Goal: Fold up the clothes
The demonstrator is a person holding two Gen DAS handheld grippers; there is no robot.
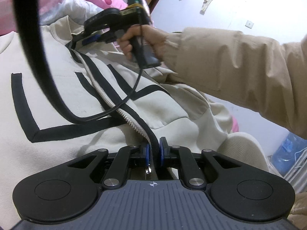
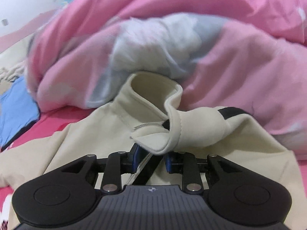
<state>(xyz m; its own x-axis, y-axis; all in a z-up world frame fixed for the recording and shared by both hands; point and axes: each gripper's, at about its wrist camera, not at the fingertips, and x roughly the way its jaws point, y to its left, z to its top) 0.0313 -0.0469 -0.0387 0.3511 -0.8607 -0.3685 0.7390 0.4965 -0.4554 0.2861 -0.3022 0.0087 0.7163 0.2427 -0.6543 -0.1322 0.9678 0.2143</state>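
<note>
Cream jacket (image 1: pixel 67 88) with black stripes, spread flat on a pink bed (image 2: pixel 57 122). Zip (image 1: pixel 107 95) running long and straight, from the hem by the left gripper (image 1: pixel 153 153) up to the collar (image 2: pixel 153 95) far away. Left jaws pinched nearly closed on the zip edge at the bottom. Right gripper (image 2: pixel 151 158), held in a hand (image 1: pixel 140 40) with a tan sleeve (image 1: pixel 239 72), up at the collar end; jaws a bit wider, squeezing the bunched collar cloth. Pink blanket (image 2: pixel 211 38) piled just behind the collar.
</note>
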